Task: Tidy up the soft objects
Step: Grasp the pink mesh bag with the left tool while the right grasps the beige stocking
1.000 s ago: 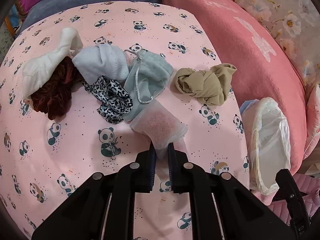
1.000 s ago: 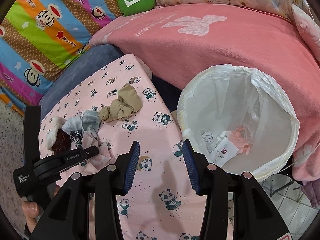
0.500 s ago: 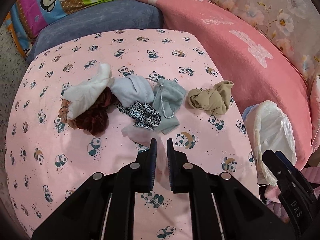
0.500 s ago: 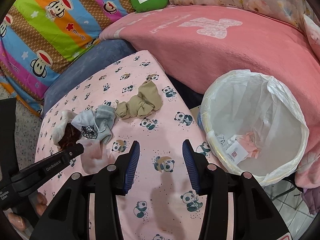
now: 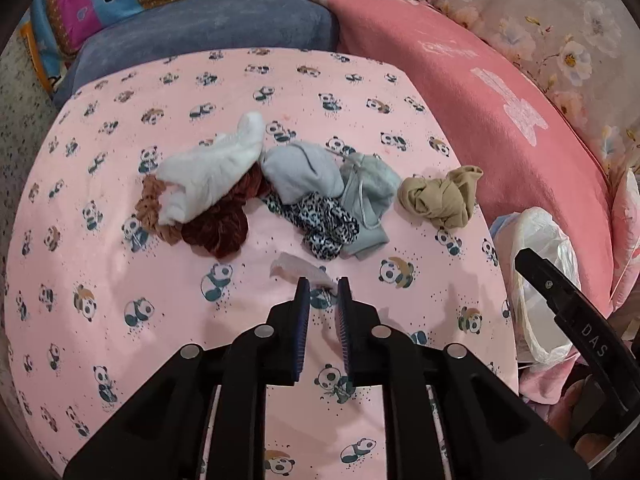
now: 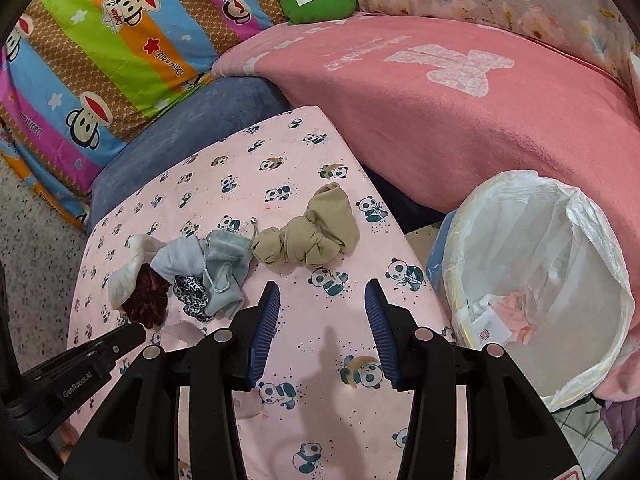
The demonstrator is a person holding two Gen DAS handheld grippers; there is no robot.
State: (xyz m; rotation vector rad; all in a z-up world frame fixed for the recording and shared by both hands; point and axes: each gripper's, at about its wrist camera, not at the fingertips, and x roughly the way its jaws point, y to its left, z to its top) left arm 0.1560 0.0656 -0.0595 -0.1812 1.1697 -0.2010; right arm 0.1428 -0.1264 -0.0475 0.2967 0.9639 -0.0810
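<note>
On the pink panda-print surface lies a heap of soft things: a white sock, a dark red scrunchie, a pale blue cloth, a leopard scrunchie and a grey drawstring pouch. A knotted tan stocking sits apart on the right. My left gripper is shut on a thin pink sheer cloth, held just in front of the heap. My right gripper stands open above the surface, below the tan stocking, with nothing between its fingers.
A bin with a white liner stands off the right edge and holds a few bits at the bottom. A pink blanket, a blue cushion and a striped cartoon quilt lie beyond the far edge.
My left gripper has lifted and drawn back from the heap, pulling the pink sheer cloth out from under the pouch. The right gripper stays open and has shifted slightly.
</note>
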